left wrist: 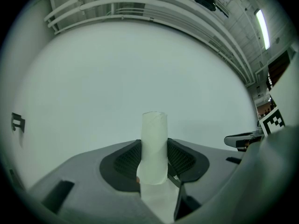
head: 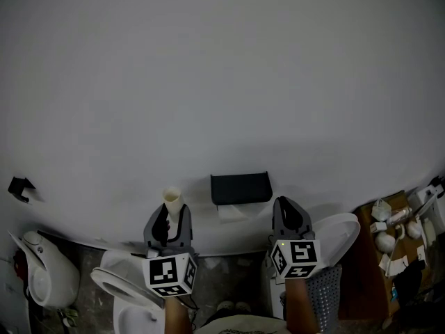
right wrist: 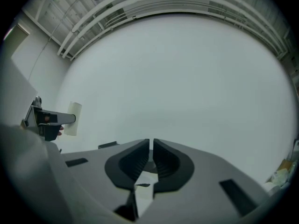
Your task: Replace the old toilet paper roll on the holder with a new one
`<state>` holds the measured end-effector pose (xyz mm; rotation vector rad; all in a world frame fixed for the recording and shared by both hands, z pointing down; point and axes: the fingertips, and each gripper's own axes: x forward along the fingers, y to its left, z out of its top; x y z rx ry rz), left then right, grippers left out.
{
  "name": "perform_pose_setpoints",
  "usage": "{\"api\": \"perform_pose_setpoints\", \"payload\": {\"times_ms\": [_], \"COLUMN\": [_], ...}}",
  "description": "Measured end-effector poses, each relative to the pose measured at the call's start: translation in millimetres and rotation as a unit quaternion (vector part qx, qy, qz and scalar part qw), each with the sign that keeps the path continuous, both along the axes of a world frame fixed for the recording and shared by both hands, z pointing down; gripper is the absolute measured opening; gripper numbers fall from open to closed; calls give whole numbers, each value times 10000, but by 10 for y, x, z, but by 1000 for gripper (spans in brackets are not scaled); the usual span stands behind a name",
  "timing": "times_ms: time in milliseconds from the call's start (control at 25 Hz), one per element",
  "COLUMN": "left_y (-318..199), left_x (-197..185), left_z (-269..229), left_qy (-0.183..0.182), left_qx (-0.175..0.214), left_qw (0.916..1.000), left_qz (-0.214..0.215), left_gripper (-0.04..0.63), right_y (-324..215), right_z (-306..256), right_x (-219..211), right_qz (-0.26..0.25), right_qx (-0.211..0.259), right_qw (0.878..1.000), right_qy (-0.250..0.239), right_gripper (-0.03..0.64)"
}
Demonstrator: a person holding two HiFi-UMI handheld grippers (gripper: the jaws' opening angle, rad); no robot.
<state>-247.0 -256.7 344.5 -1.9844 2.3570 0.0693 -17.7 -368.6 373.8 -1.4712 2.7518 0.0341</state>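
So from the head view, the left tool [head: 172, 216] is gripping the empty cardboard tube [head: 172, 199] from the old roll. It's holding the tube upright in front of the white wall [head: 222, 82], a bit left of the black holder [head: 240, 188]. The right tool [head: 286, 211] is hanging just right of the holder, closed and not carrying anything. A flap of white paper [head: 229, 211] is peeking out under the holder's cover, and I can't tell whether there's a roll sitting behind it. My guess is we're sitting at the "old core is out" step. The next move is probably dropping that tube somewhere, maybe in the mesh bin [head: 323, 291] down by the right hand, then going for a fresh roll if one isn't already in. I'm not spotting a new roll anywhere. Room-wise, a toilet [head: 122, 291] is showing below the left tool, another seat [head: 341, 234] is over to the right, and a wooden surface [head: 365, 256] at the far right is carrying white bits too small to name. In the left gripper view the pads are pinching the tube around its lower half, with plain wall behind. In the right gripper view the jaws are pressing together on nothing. The other tool, with the tube, is showing off to the left, with ceiling pipes [right wrist: 163, 3] overhead.
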Motion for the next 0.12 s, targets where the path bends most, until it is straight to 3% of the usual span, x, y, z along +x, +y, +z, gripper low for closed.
{"api": "perform_pose_setpoints", "payload": {"times_ms": [120], "left_y": [8], "left_x": [-4], "left_z": [-4], "left_qy": [-9], "left_qx": [0], "left_qw": [10000], "left_qz": [6], "left_gripper": [176], "right_y": [16], "right_z": [-18], "right_x": [-5], "right_qz": [4], "right_qx": [18], "right_qw": [10000], "right_qy": [-3], "right_gripper": [17]}}
